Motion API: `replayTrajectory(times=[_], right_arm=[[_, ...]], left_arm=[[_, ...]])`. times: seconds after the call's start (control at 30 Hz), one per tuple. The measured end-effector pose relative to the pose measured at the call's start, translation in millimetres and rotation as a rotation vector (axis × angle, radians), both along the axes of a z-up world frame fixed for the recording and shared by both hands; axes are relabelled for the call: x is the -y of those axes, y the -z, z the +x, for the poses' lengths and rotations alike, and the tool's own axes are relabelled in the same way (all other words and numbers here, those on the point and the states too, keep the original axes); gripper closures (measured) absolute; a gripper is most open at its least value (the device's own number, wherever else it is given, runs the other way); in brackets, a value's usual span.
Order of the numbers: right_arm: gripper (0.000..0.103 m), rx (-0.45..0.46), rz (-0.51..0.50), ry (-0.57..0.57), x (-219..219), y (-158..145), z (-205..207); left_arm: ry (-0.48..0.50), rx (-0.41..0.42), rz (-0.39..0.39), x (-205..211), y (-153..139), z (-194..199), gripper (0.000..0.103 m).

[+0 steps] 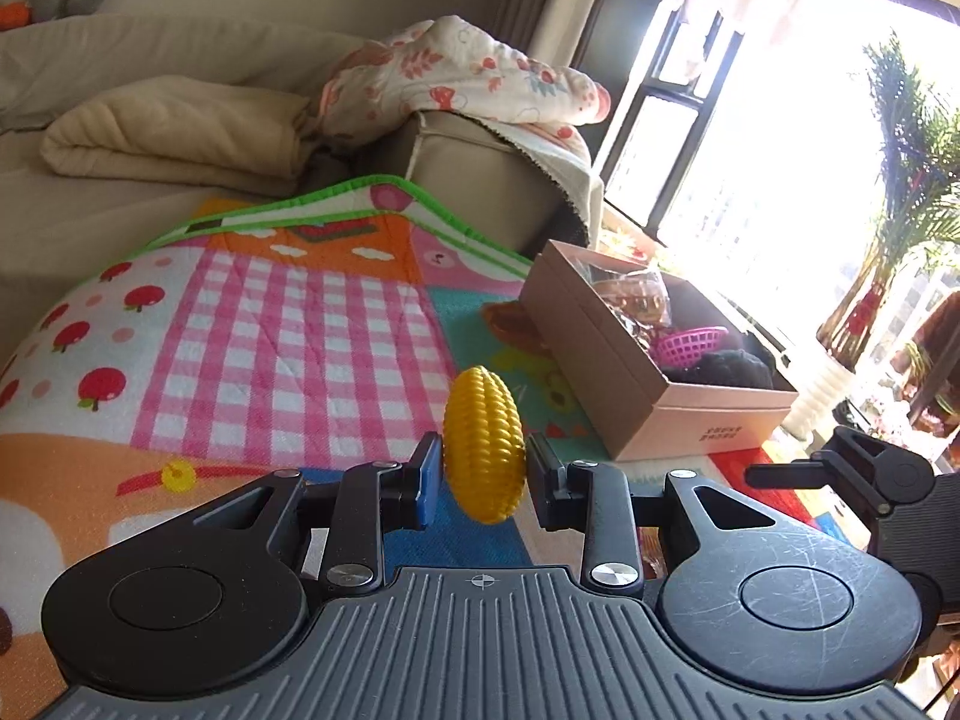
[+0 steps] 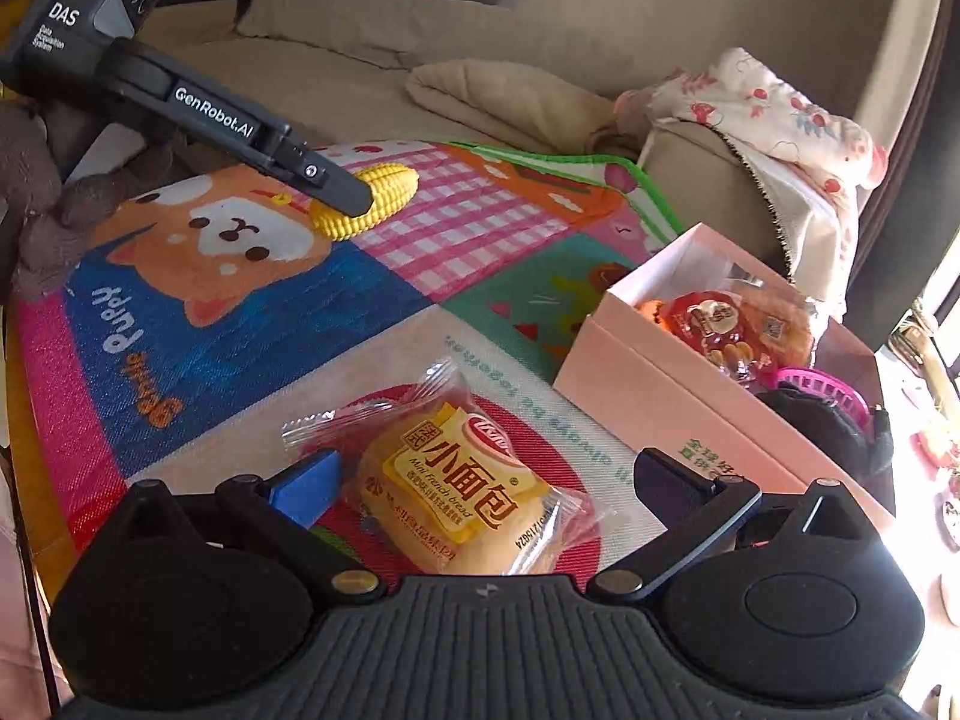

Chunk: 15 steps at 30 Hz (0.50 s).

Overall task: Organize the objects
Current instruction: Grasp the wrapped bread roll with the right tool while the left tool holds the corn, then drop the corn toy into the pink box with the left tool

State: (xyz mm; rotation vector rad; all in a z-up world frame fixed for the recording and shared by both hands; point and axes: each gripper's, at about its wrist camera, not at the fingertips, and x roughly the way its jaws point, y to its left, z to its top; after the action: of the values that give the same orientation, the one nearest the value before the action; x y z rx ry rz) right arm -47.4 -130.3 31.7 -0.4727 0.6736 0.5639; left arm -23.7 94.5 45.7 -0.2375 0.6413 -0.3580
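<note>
Setting: colourful play mat [image 2: 252, 324] lying beside a sofa.
Corn [image 1: 485, 445]: left gripper [image 1: 483, 471] is clamping it mid-body, lifted; looks rigid, light, ribbed.
Bread packet [image 2: 462, 486]: lying on mat; soft, crinkly, best pinched across middle.
Right gripper [image 2: 486, 480]: hanging spread wide over packet.
Box [image 2: 660, 384]: sitting near, partly filled.

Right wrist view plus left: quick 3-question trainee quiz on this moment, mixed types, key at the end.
1. True or false: the left gripper holds the toy corn off the play mat.
2. The packaged bread lies: A) inside the pink box; B) on the mat between the open fingers of the right gripper; C) on the sofa.
3. Fill in: the small pink basket sits inside the ____.

Key: 1 true; 2 B; 3 pink box.
</note>
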Motion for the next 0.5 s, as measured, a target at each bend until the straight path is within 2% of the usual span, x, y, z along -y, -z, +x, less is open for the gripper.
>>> replayTrajectory(times=[0.03, 0.07, 0.1, 0.13, 0.23, 0.33, 0.5], right_arm=[[0.001, -0.013, 0.003, 0.005, -3, 4, 4], [0.014, -0.032, 0.014, 0.013, -5, 6, 8], [0.020, -0.059, 0.044, 0.019, -5, 6, 11], [0.033, -0.076, 0.075, 0.028, -3, 4, 11], [0.036, -0.042, 0.112, 0.079, 6, -5, -2], [0.038, -0.005, 0.140, 0.130, 27, -18, -22], [0.039, 0.086, 0.210, 0.242, 71, -50, -45]], left_arm=[[0.008, -0.005, 0.003, 2, -1, 0, 0.069], [0.021, -0.009, 0.013, 5, -2, -1, 0.069], [0.032, -0.009, 0.026, 8, -3, -2, 0.069], [0.044, -0.010, 0.039, 12, -5, -3, 0.069], [0.107, -0.028, 0.068, 25, -7, -6, 0.069], [0.185, -0.039, 0.060, 46, -9, -7, 0.069], [0.274, 0.067, 0.044, 94, -45, 11, 0.069]])
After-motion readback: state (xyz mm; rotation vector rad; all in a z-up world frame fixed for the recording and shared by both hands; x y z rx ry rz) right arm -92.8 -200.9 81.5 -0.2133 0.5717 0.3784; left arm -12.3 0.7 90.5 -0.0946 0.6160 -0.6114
